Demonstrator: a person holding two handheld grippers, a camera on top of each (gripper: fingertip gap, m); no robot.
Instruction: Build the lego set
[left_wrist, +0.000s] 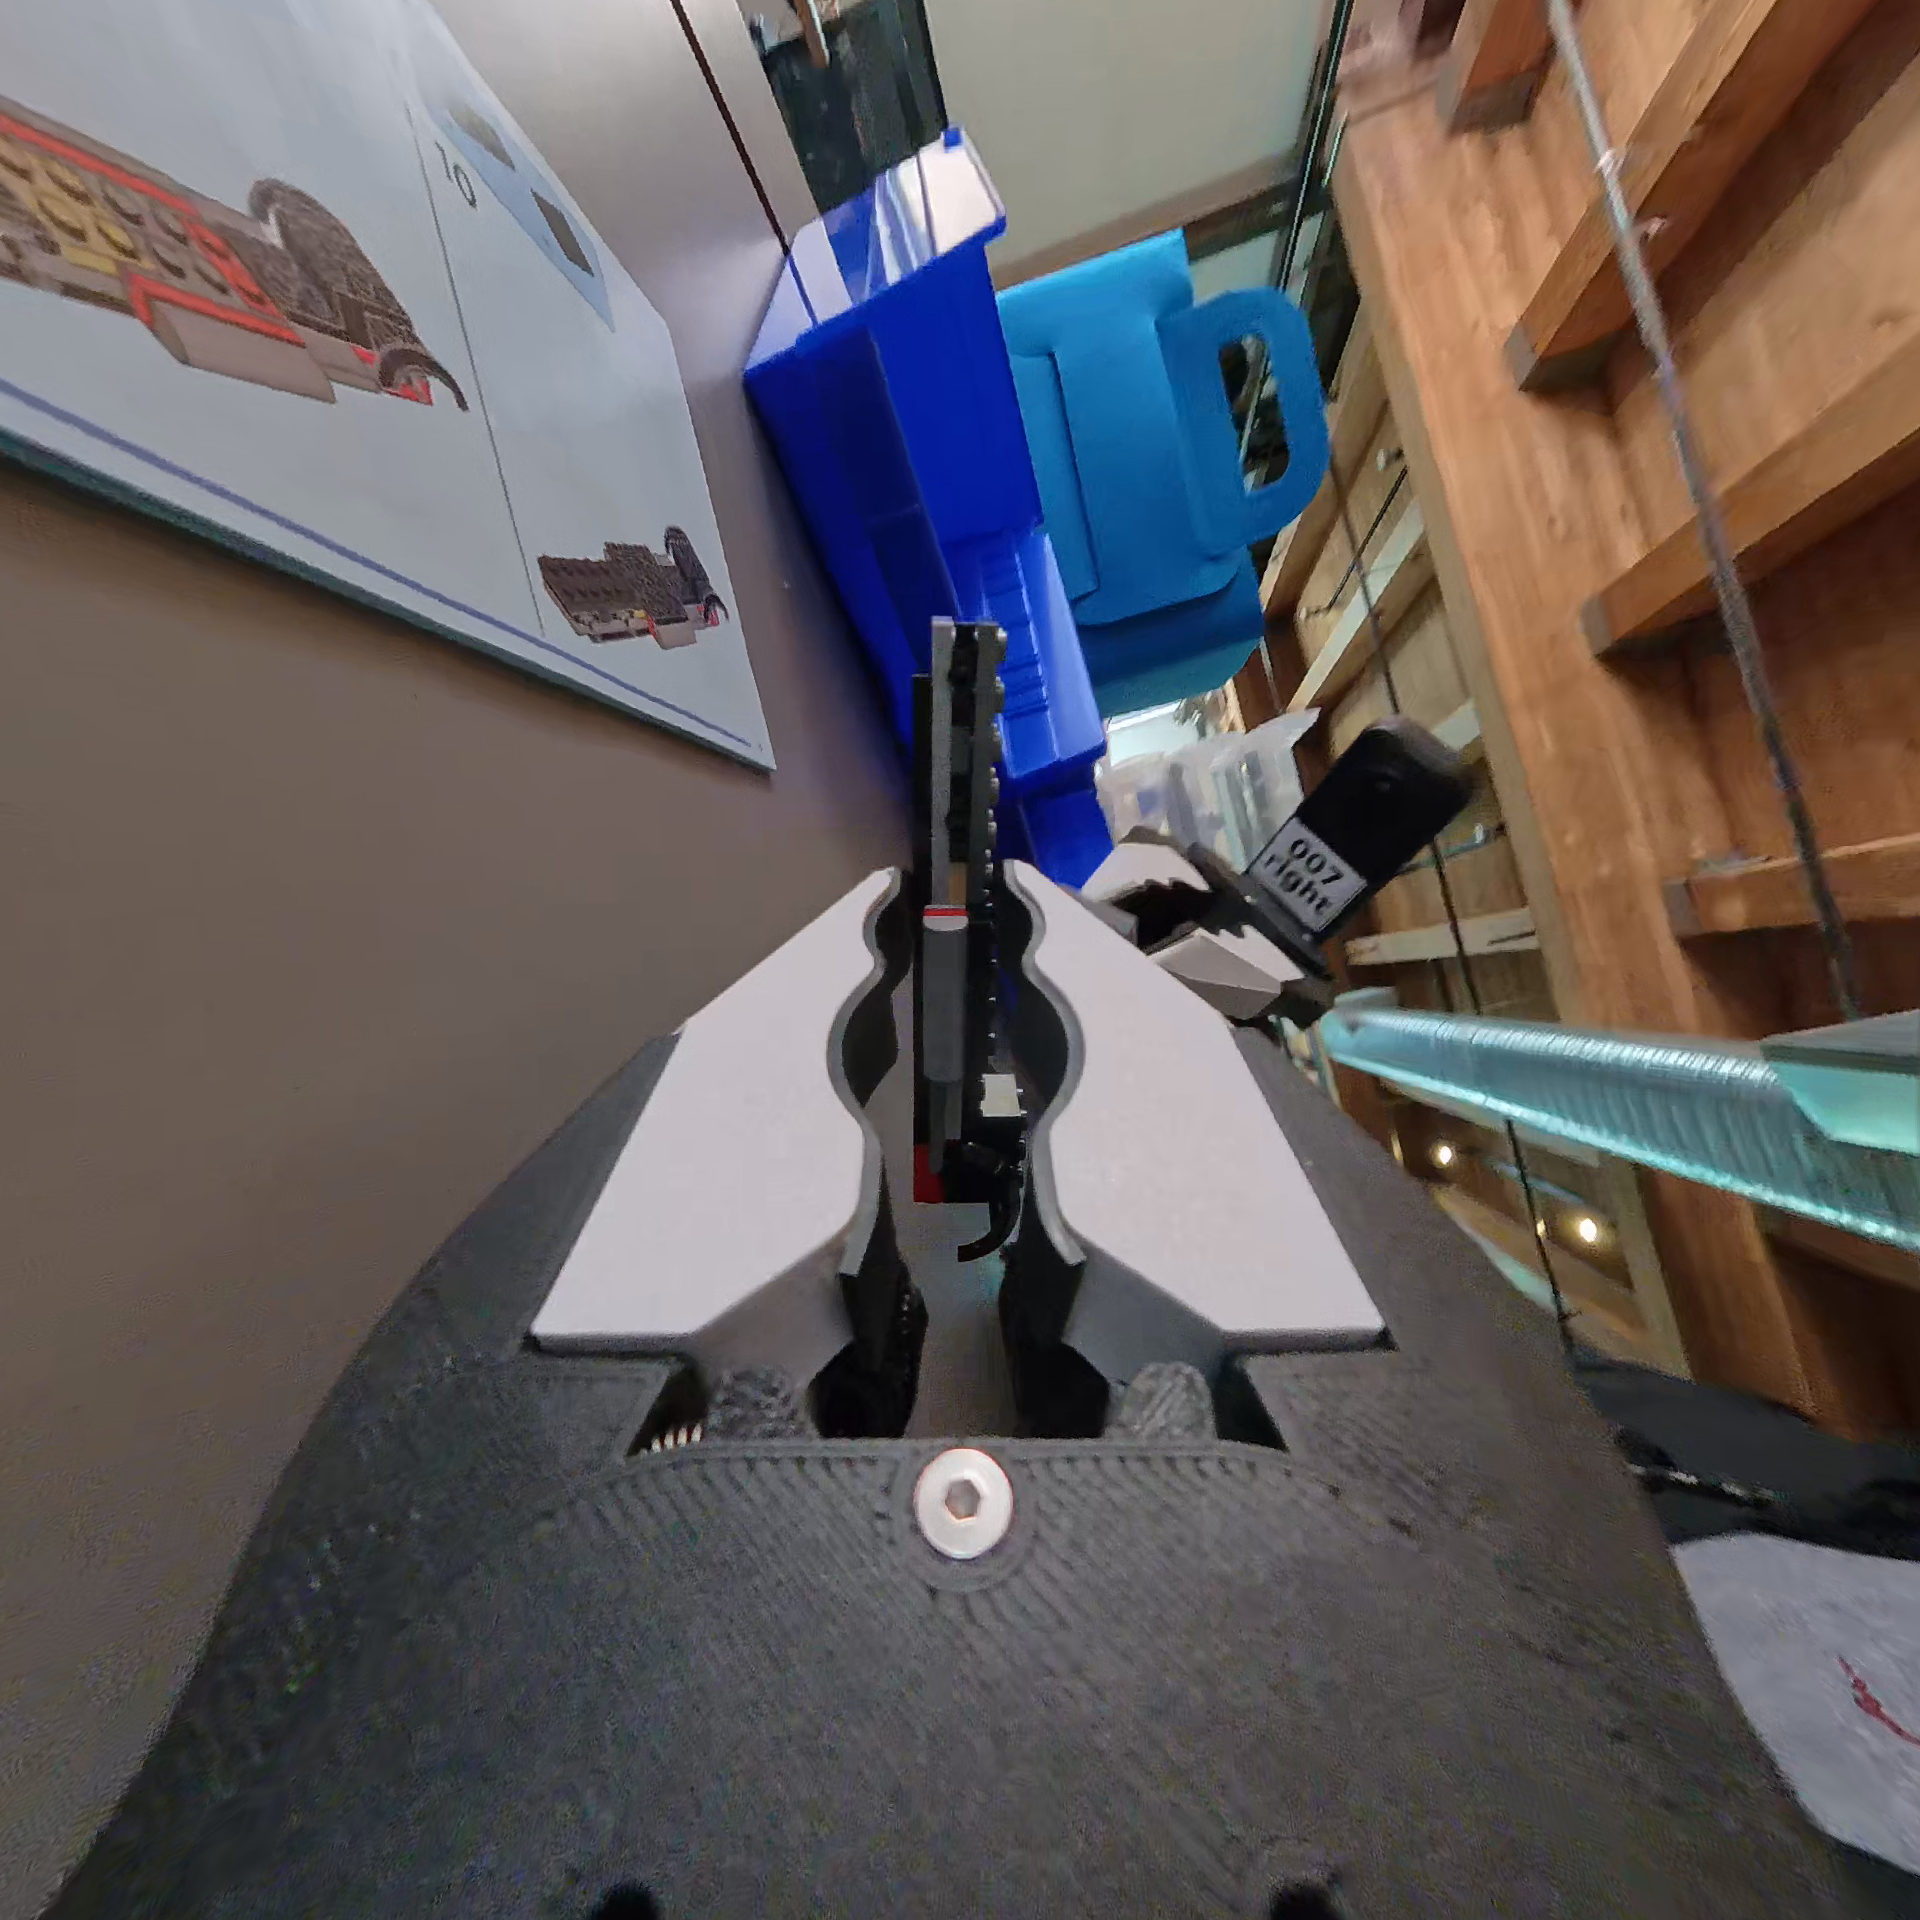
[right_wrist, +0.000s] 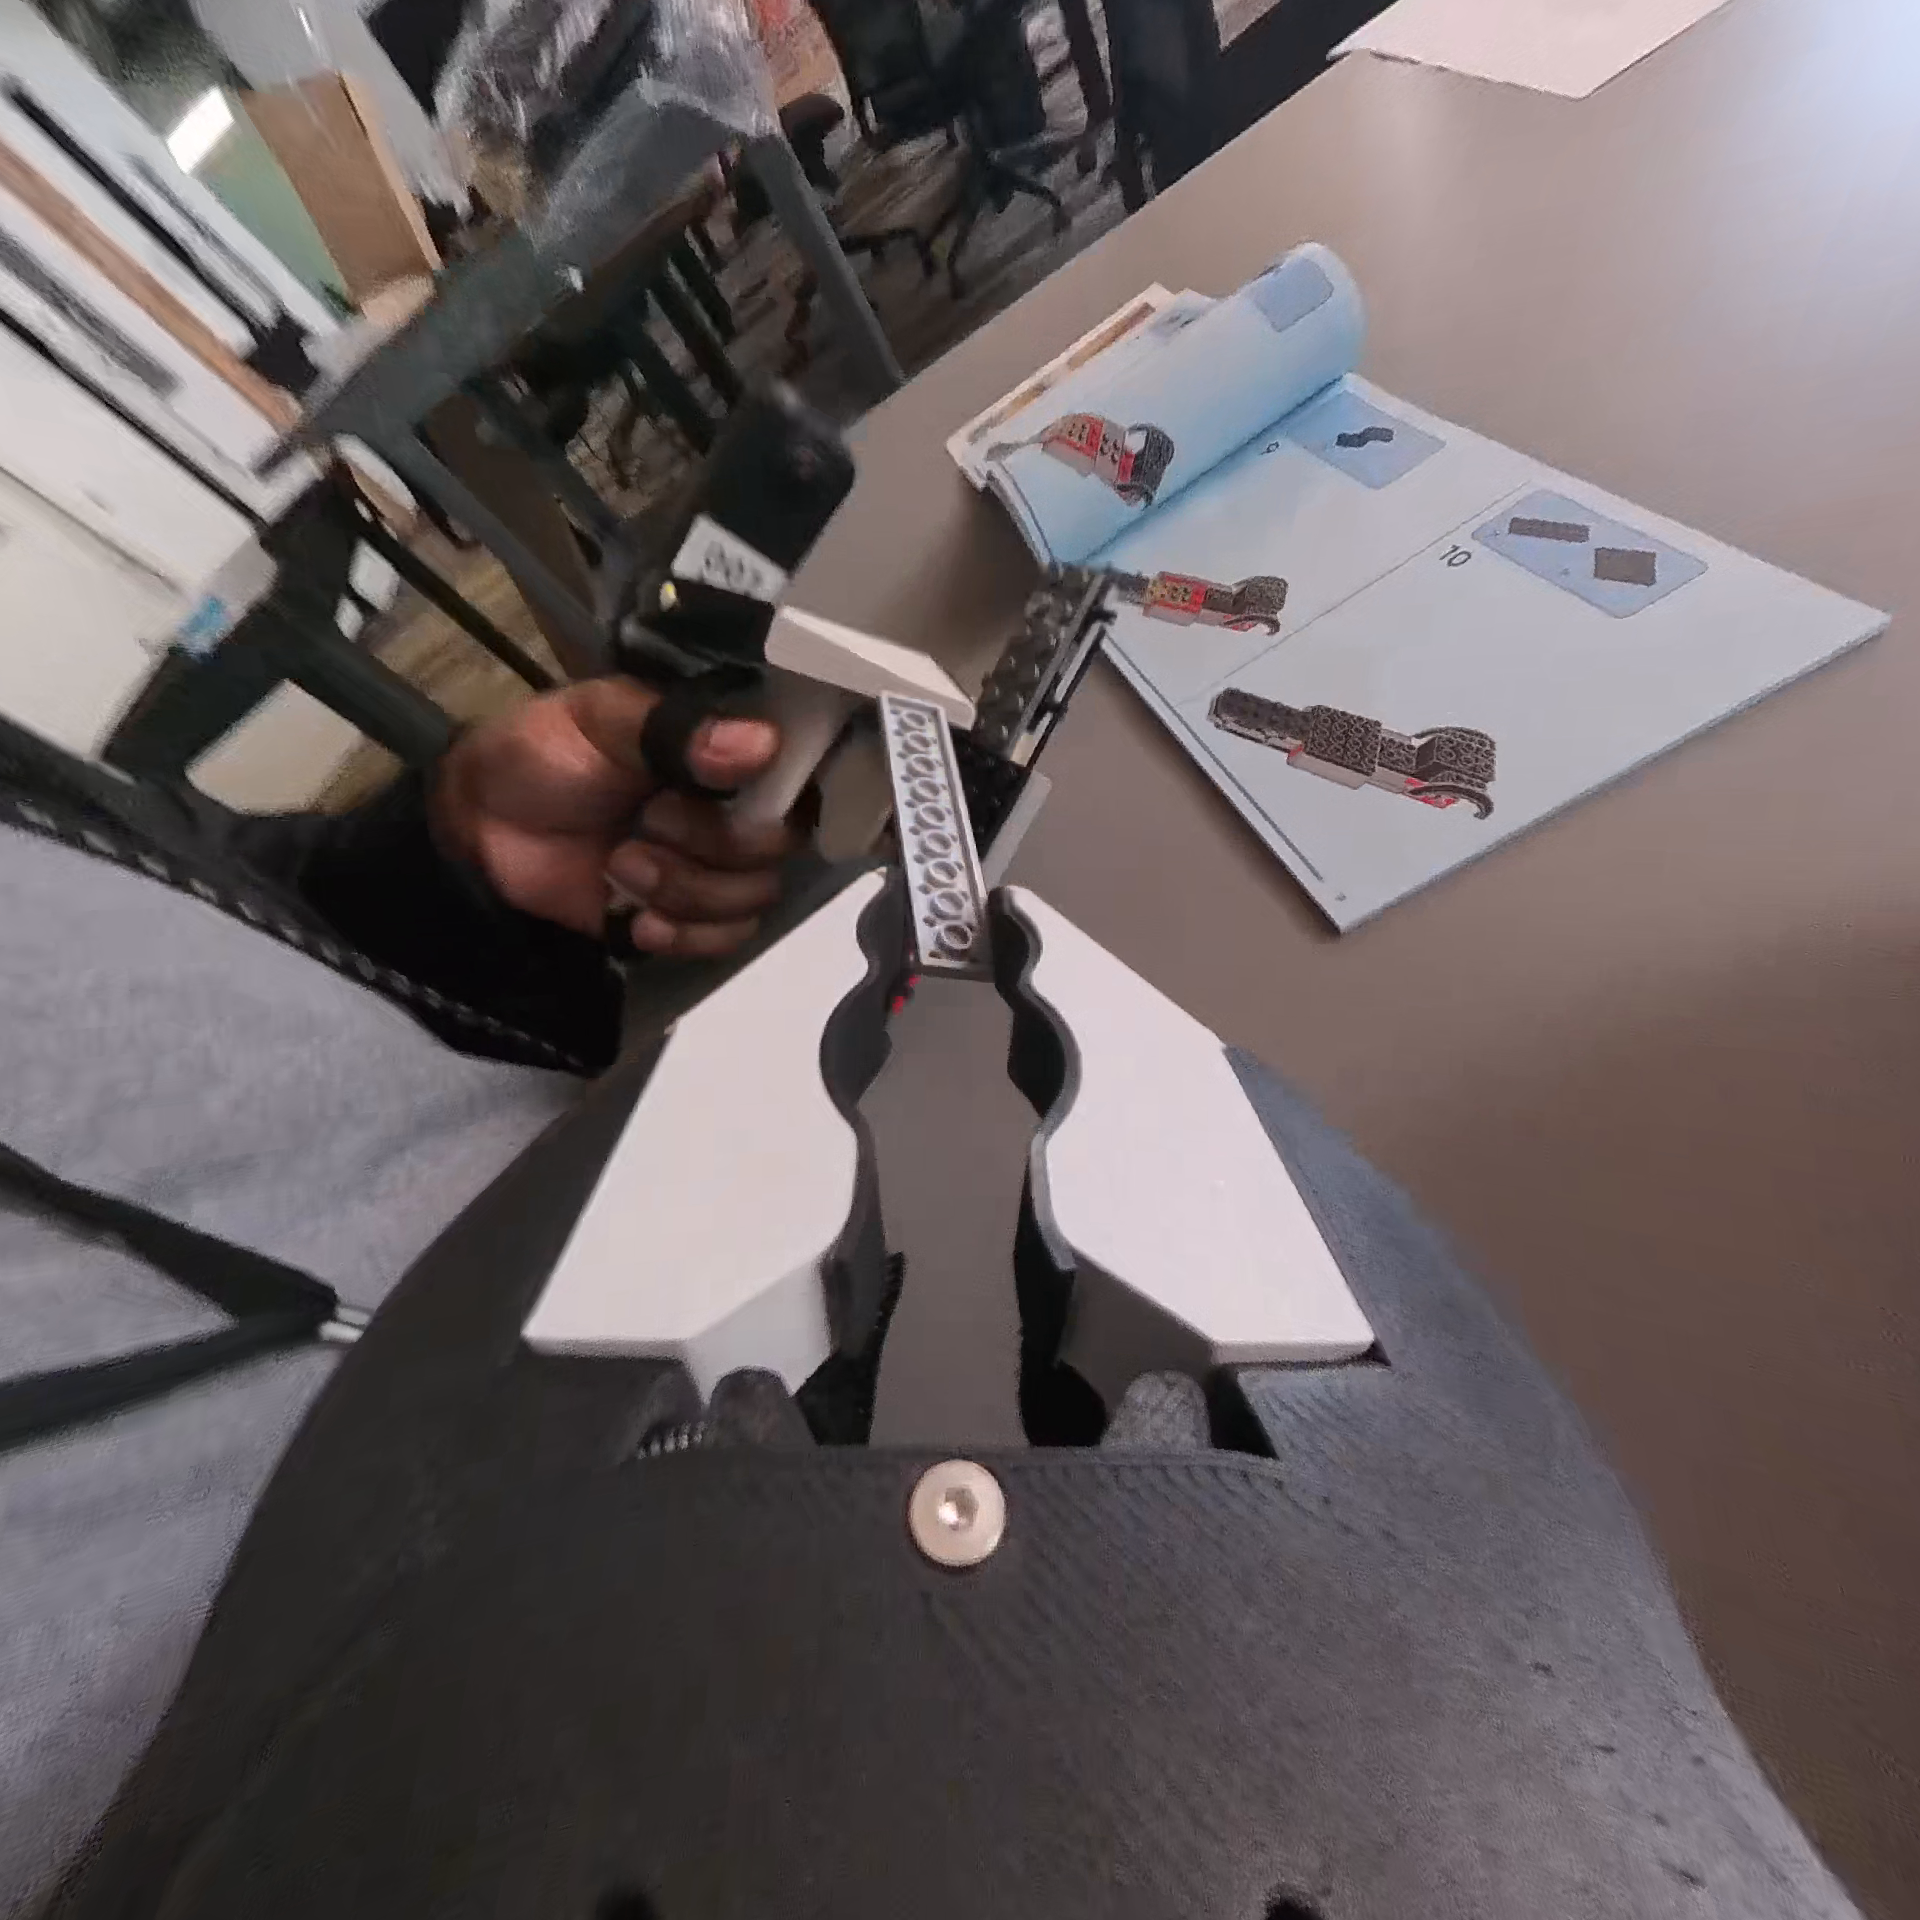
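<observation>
In the left wrist view my left gripper (left_wrist: 956, 894) is shut on a long, thin lego assembly (left_wrist: 961, 831) of black, grey and red parts that sticks out ahead of the fingertips. My right gripper (left_wrist: 1174, 920) shows just to its right. In the right wrist view my right gripper (right_wrist: 940, 920) is shut on one end of a long light-grey plate (right_wrist: 935, 821), studless underside facing me. The plate's far end reaches the left gripper (right_wrist: 1003, 753), which a hand (right_wrist: 582, 810) holds with the black assembly (right_wrist: 1039, 665) in it. Both are held above the brown table (right_wrist: 1558, 1039).
An open instruction booklet (right_wrist: 1455, 644) lies on the table to the right; it also shows in the left wrist view (left_wrist: 343, 343). Blue plastic bins (left_wrist: 935, 416) stand beyond the assembly. Wooden shelving (left_wrist: 1662, 520), chairs and a dark table (right_wrist: 468, 343) are behind. Tip to tip, the grippers are about 7 cm apart.
</observation>
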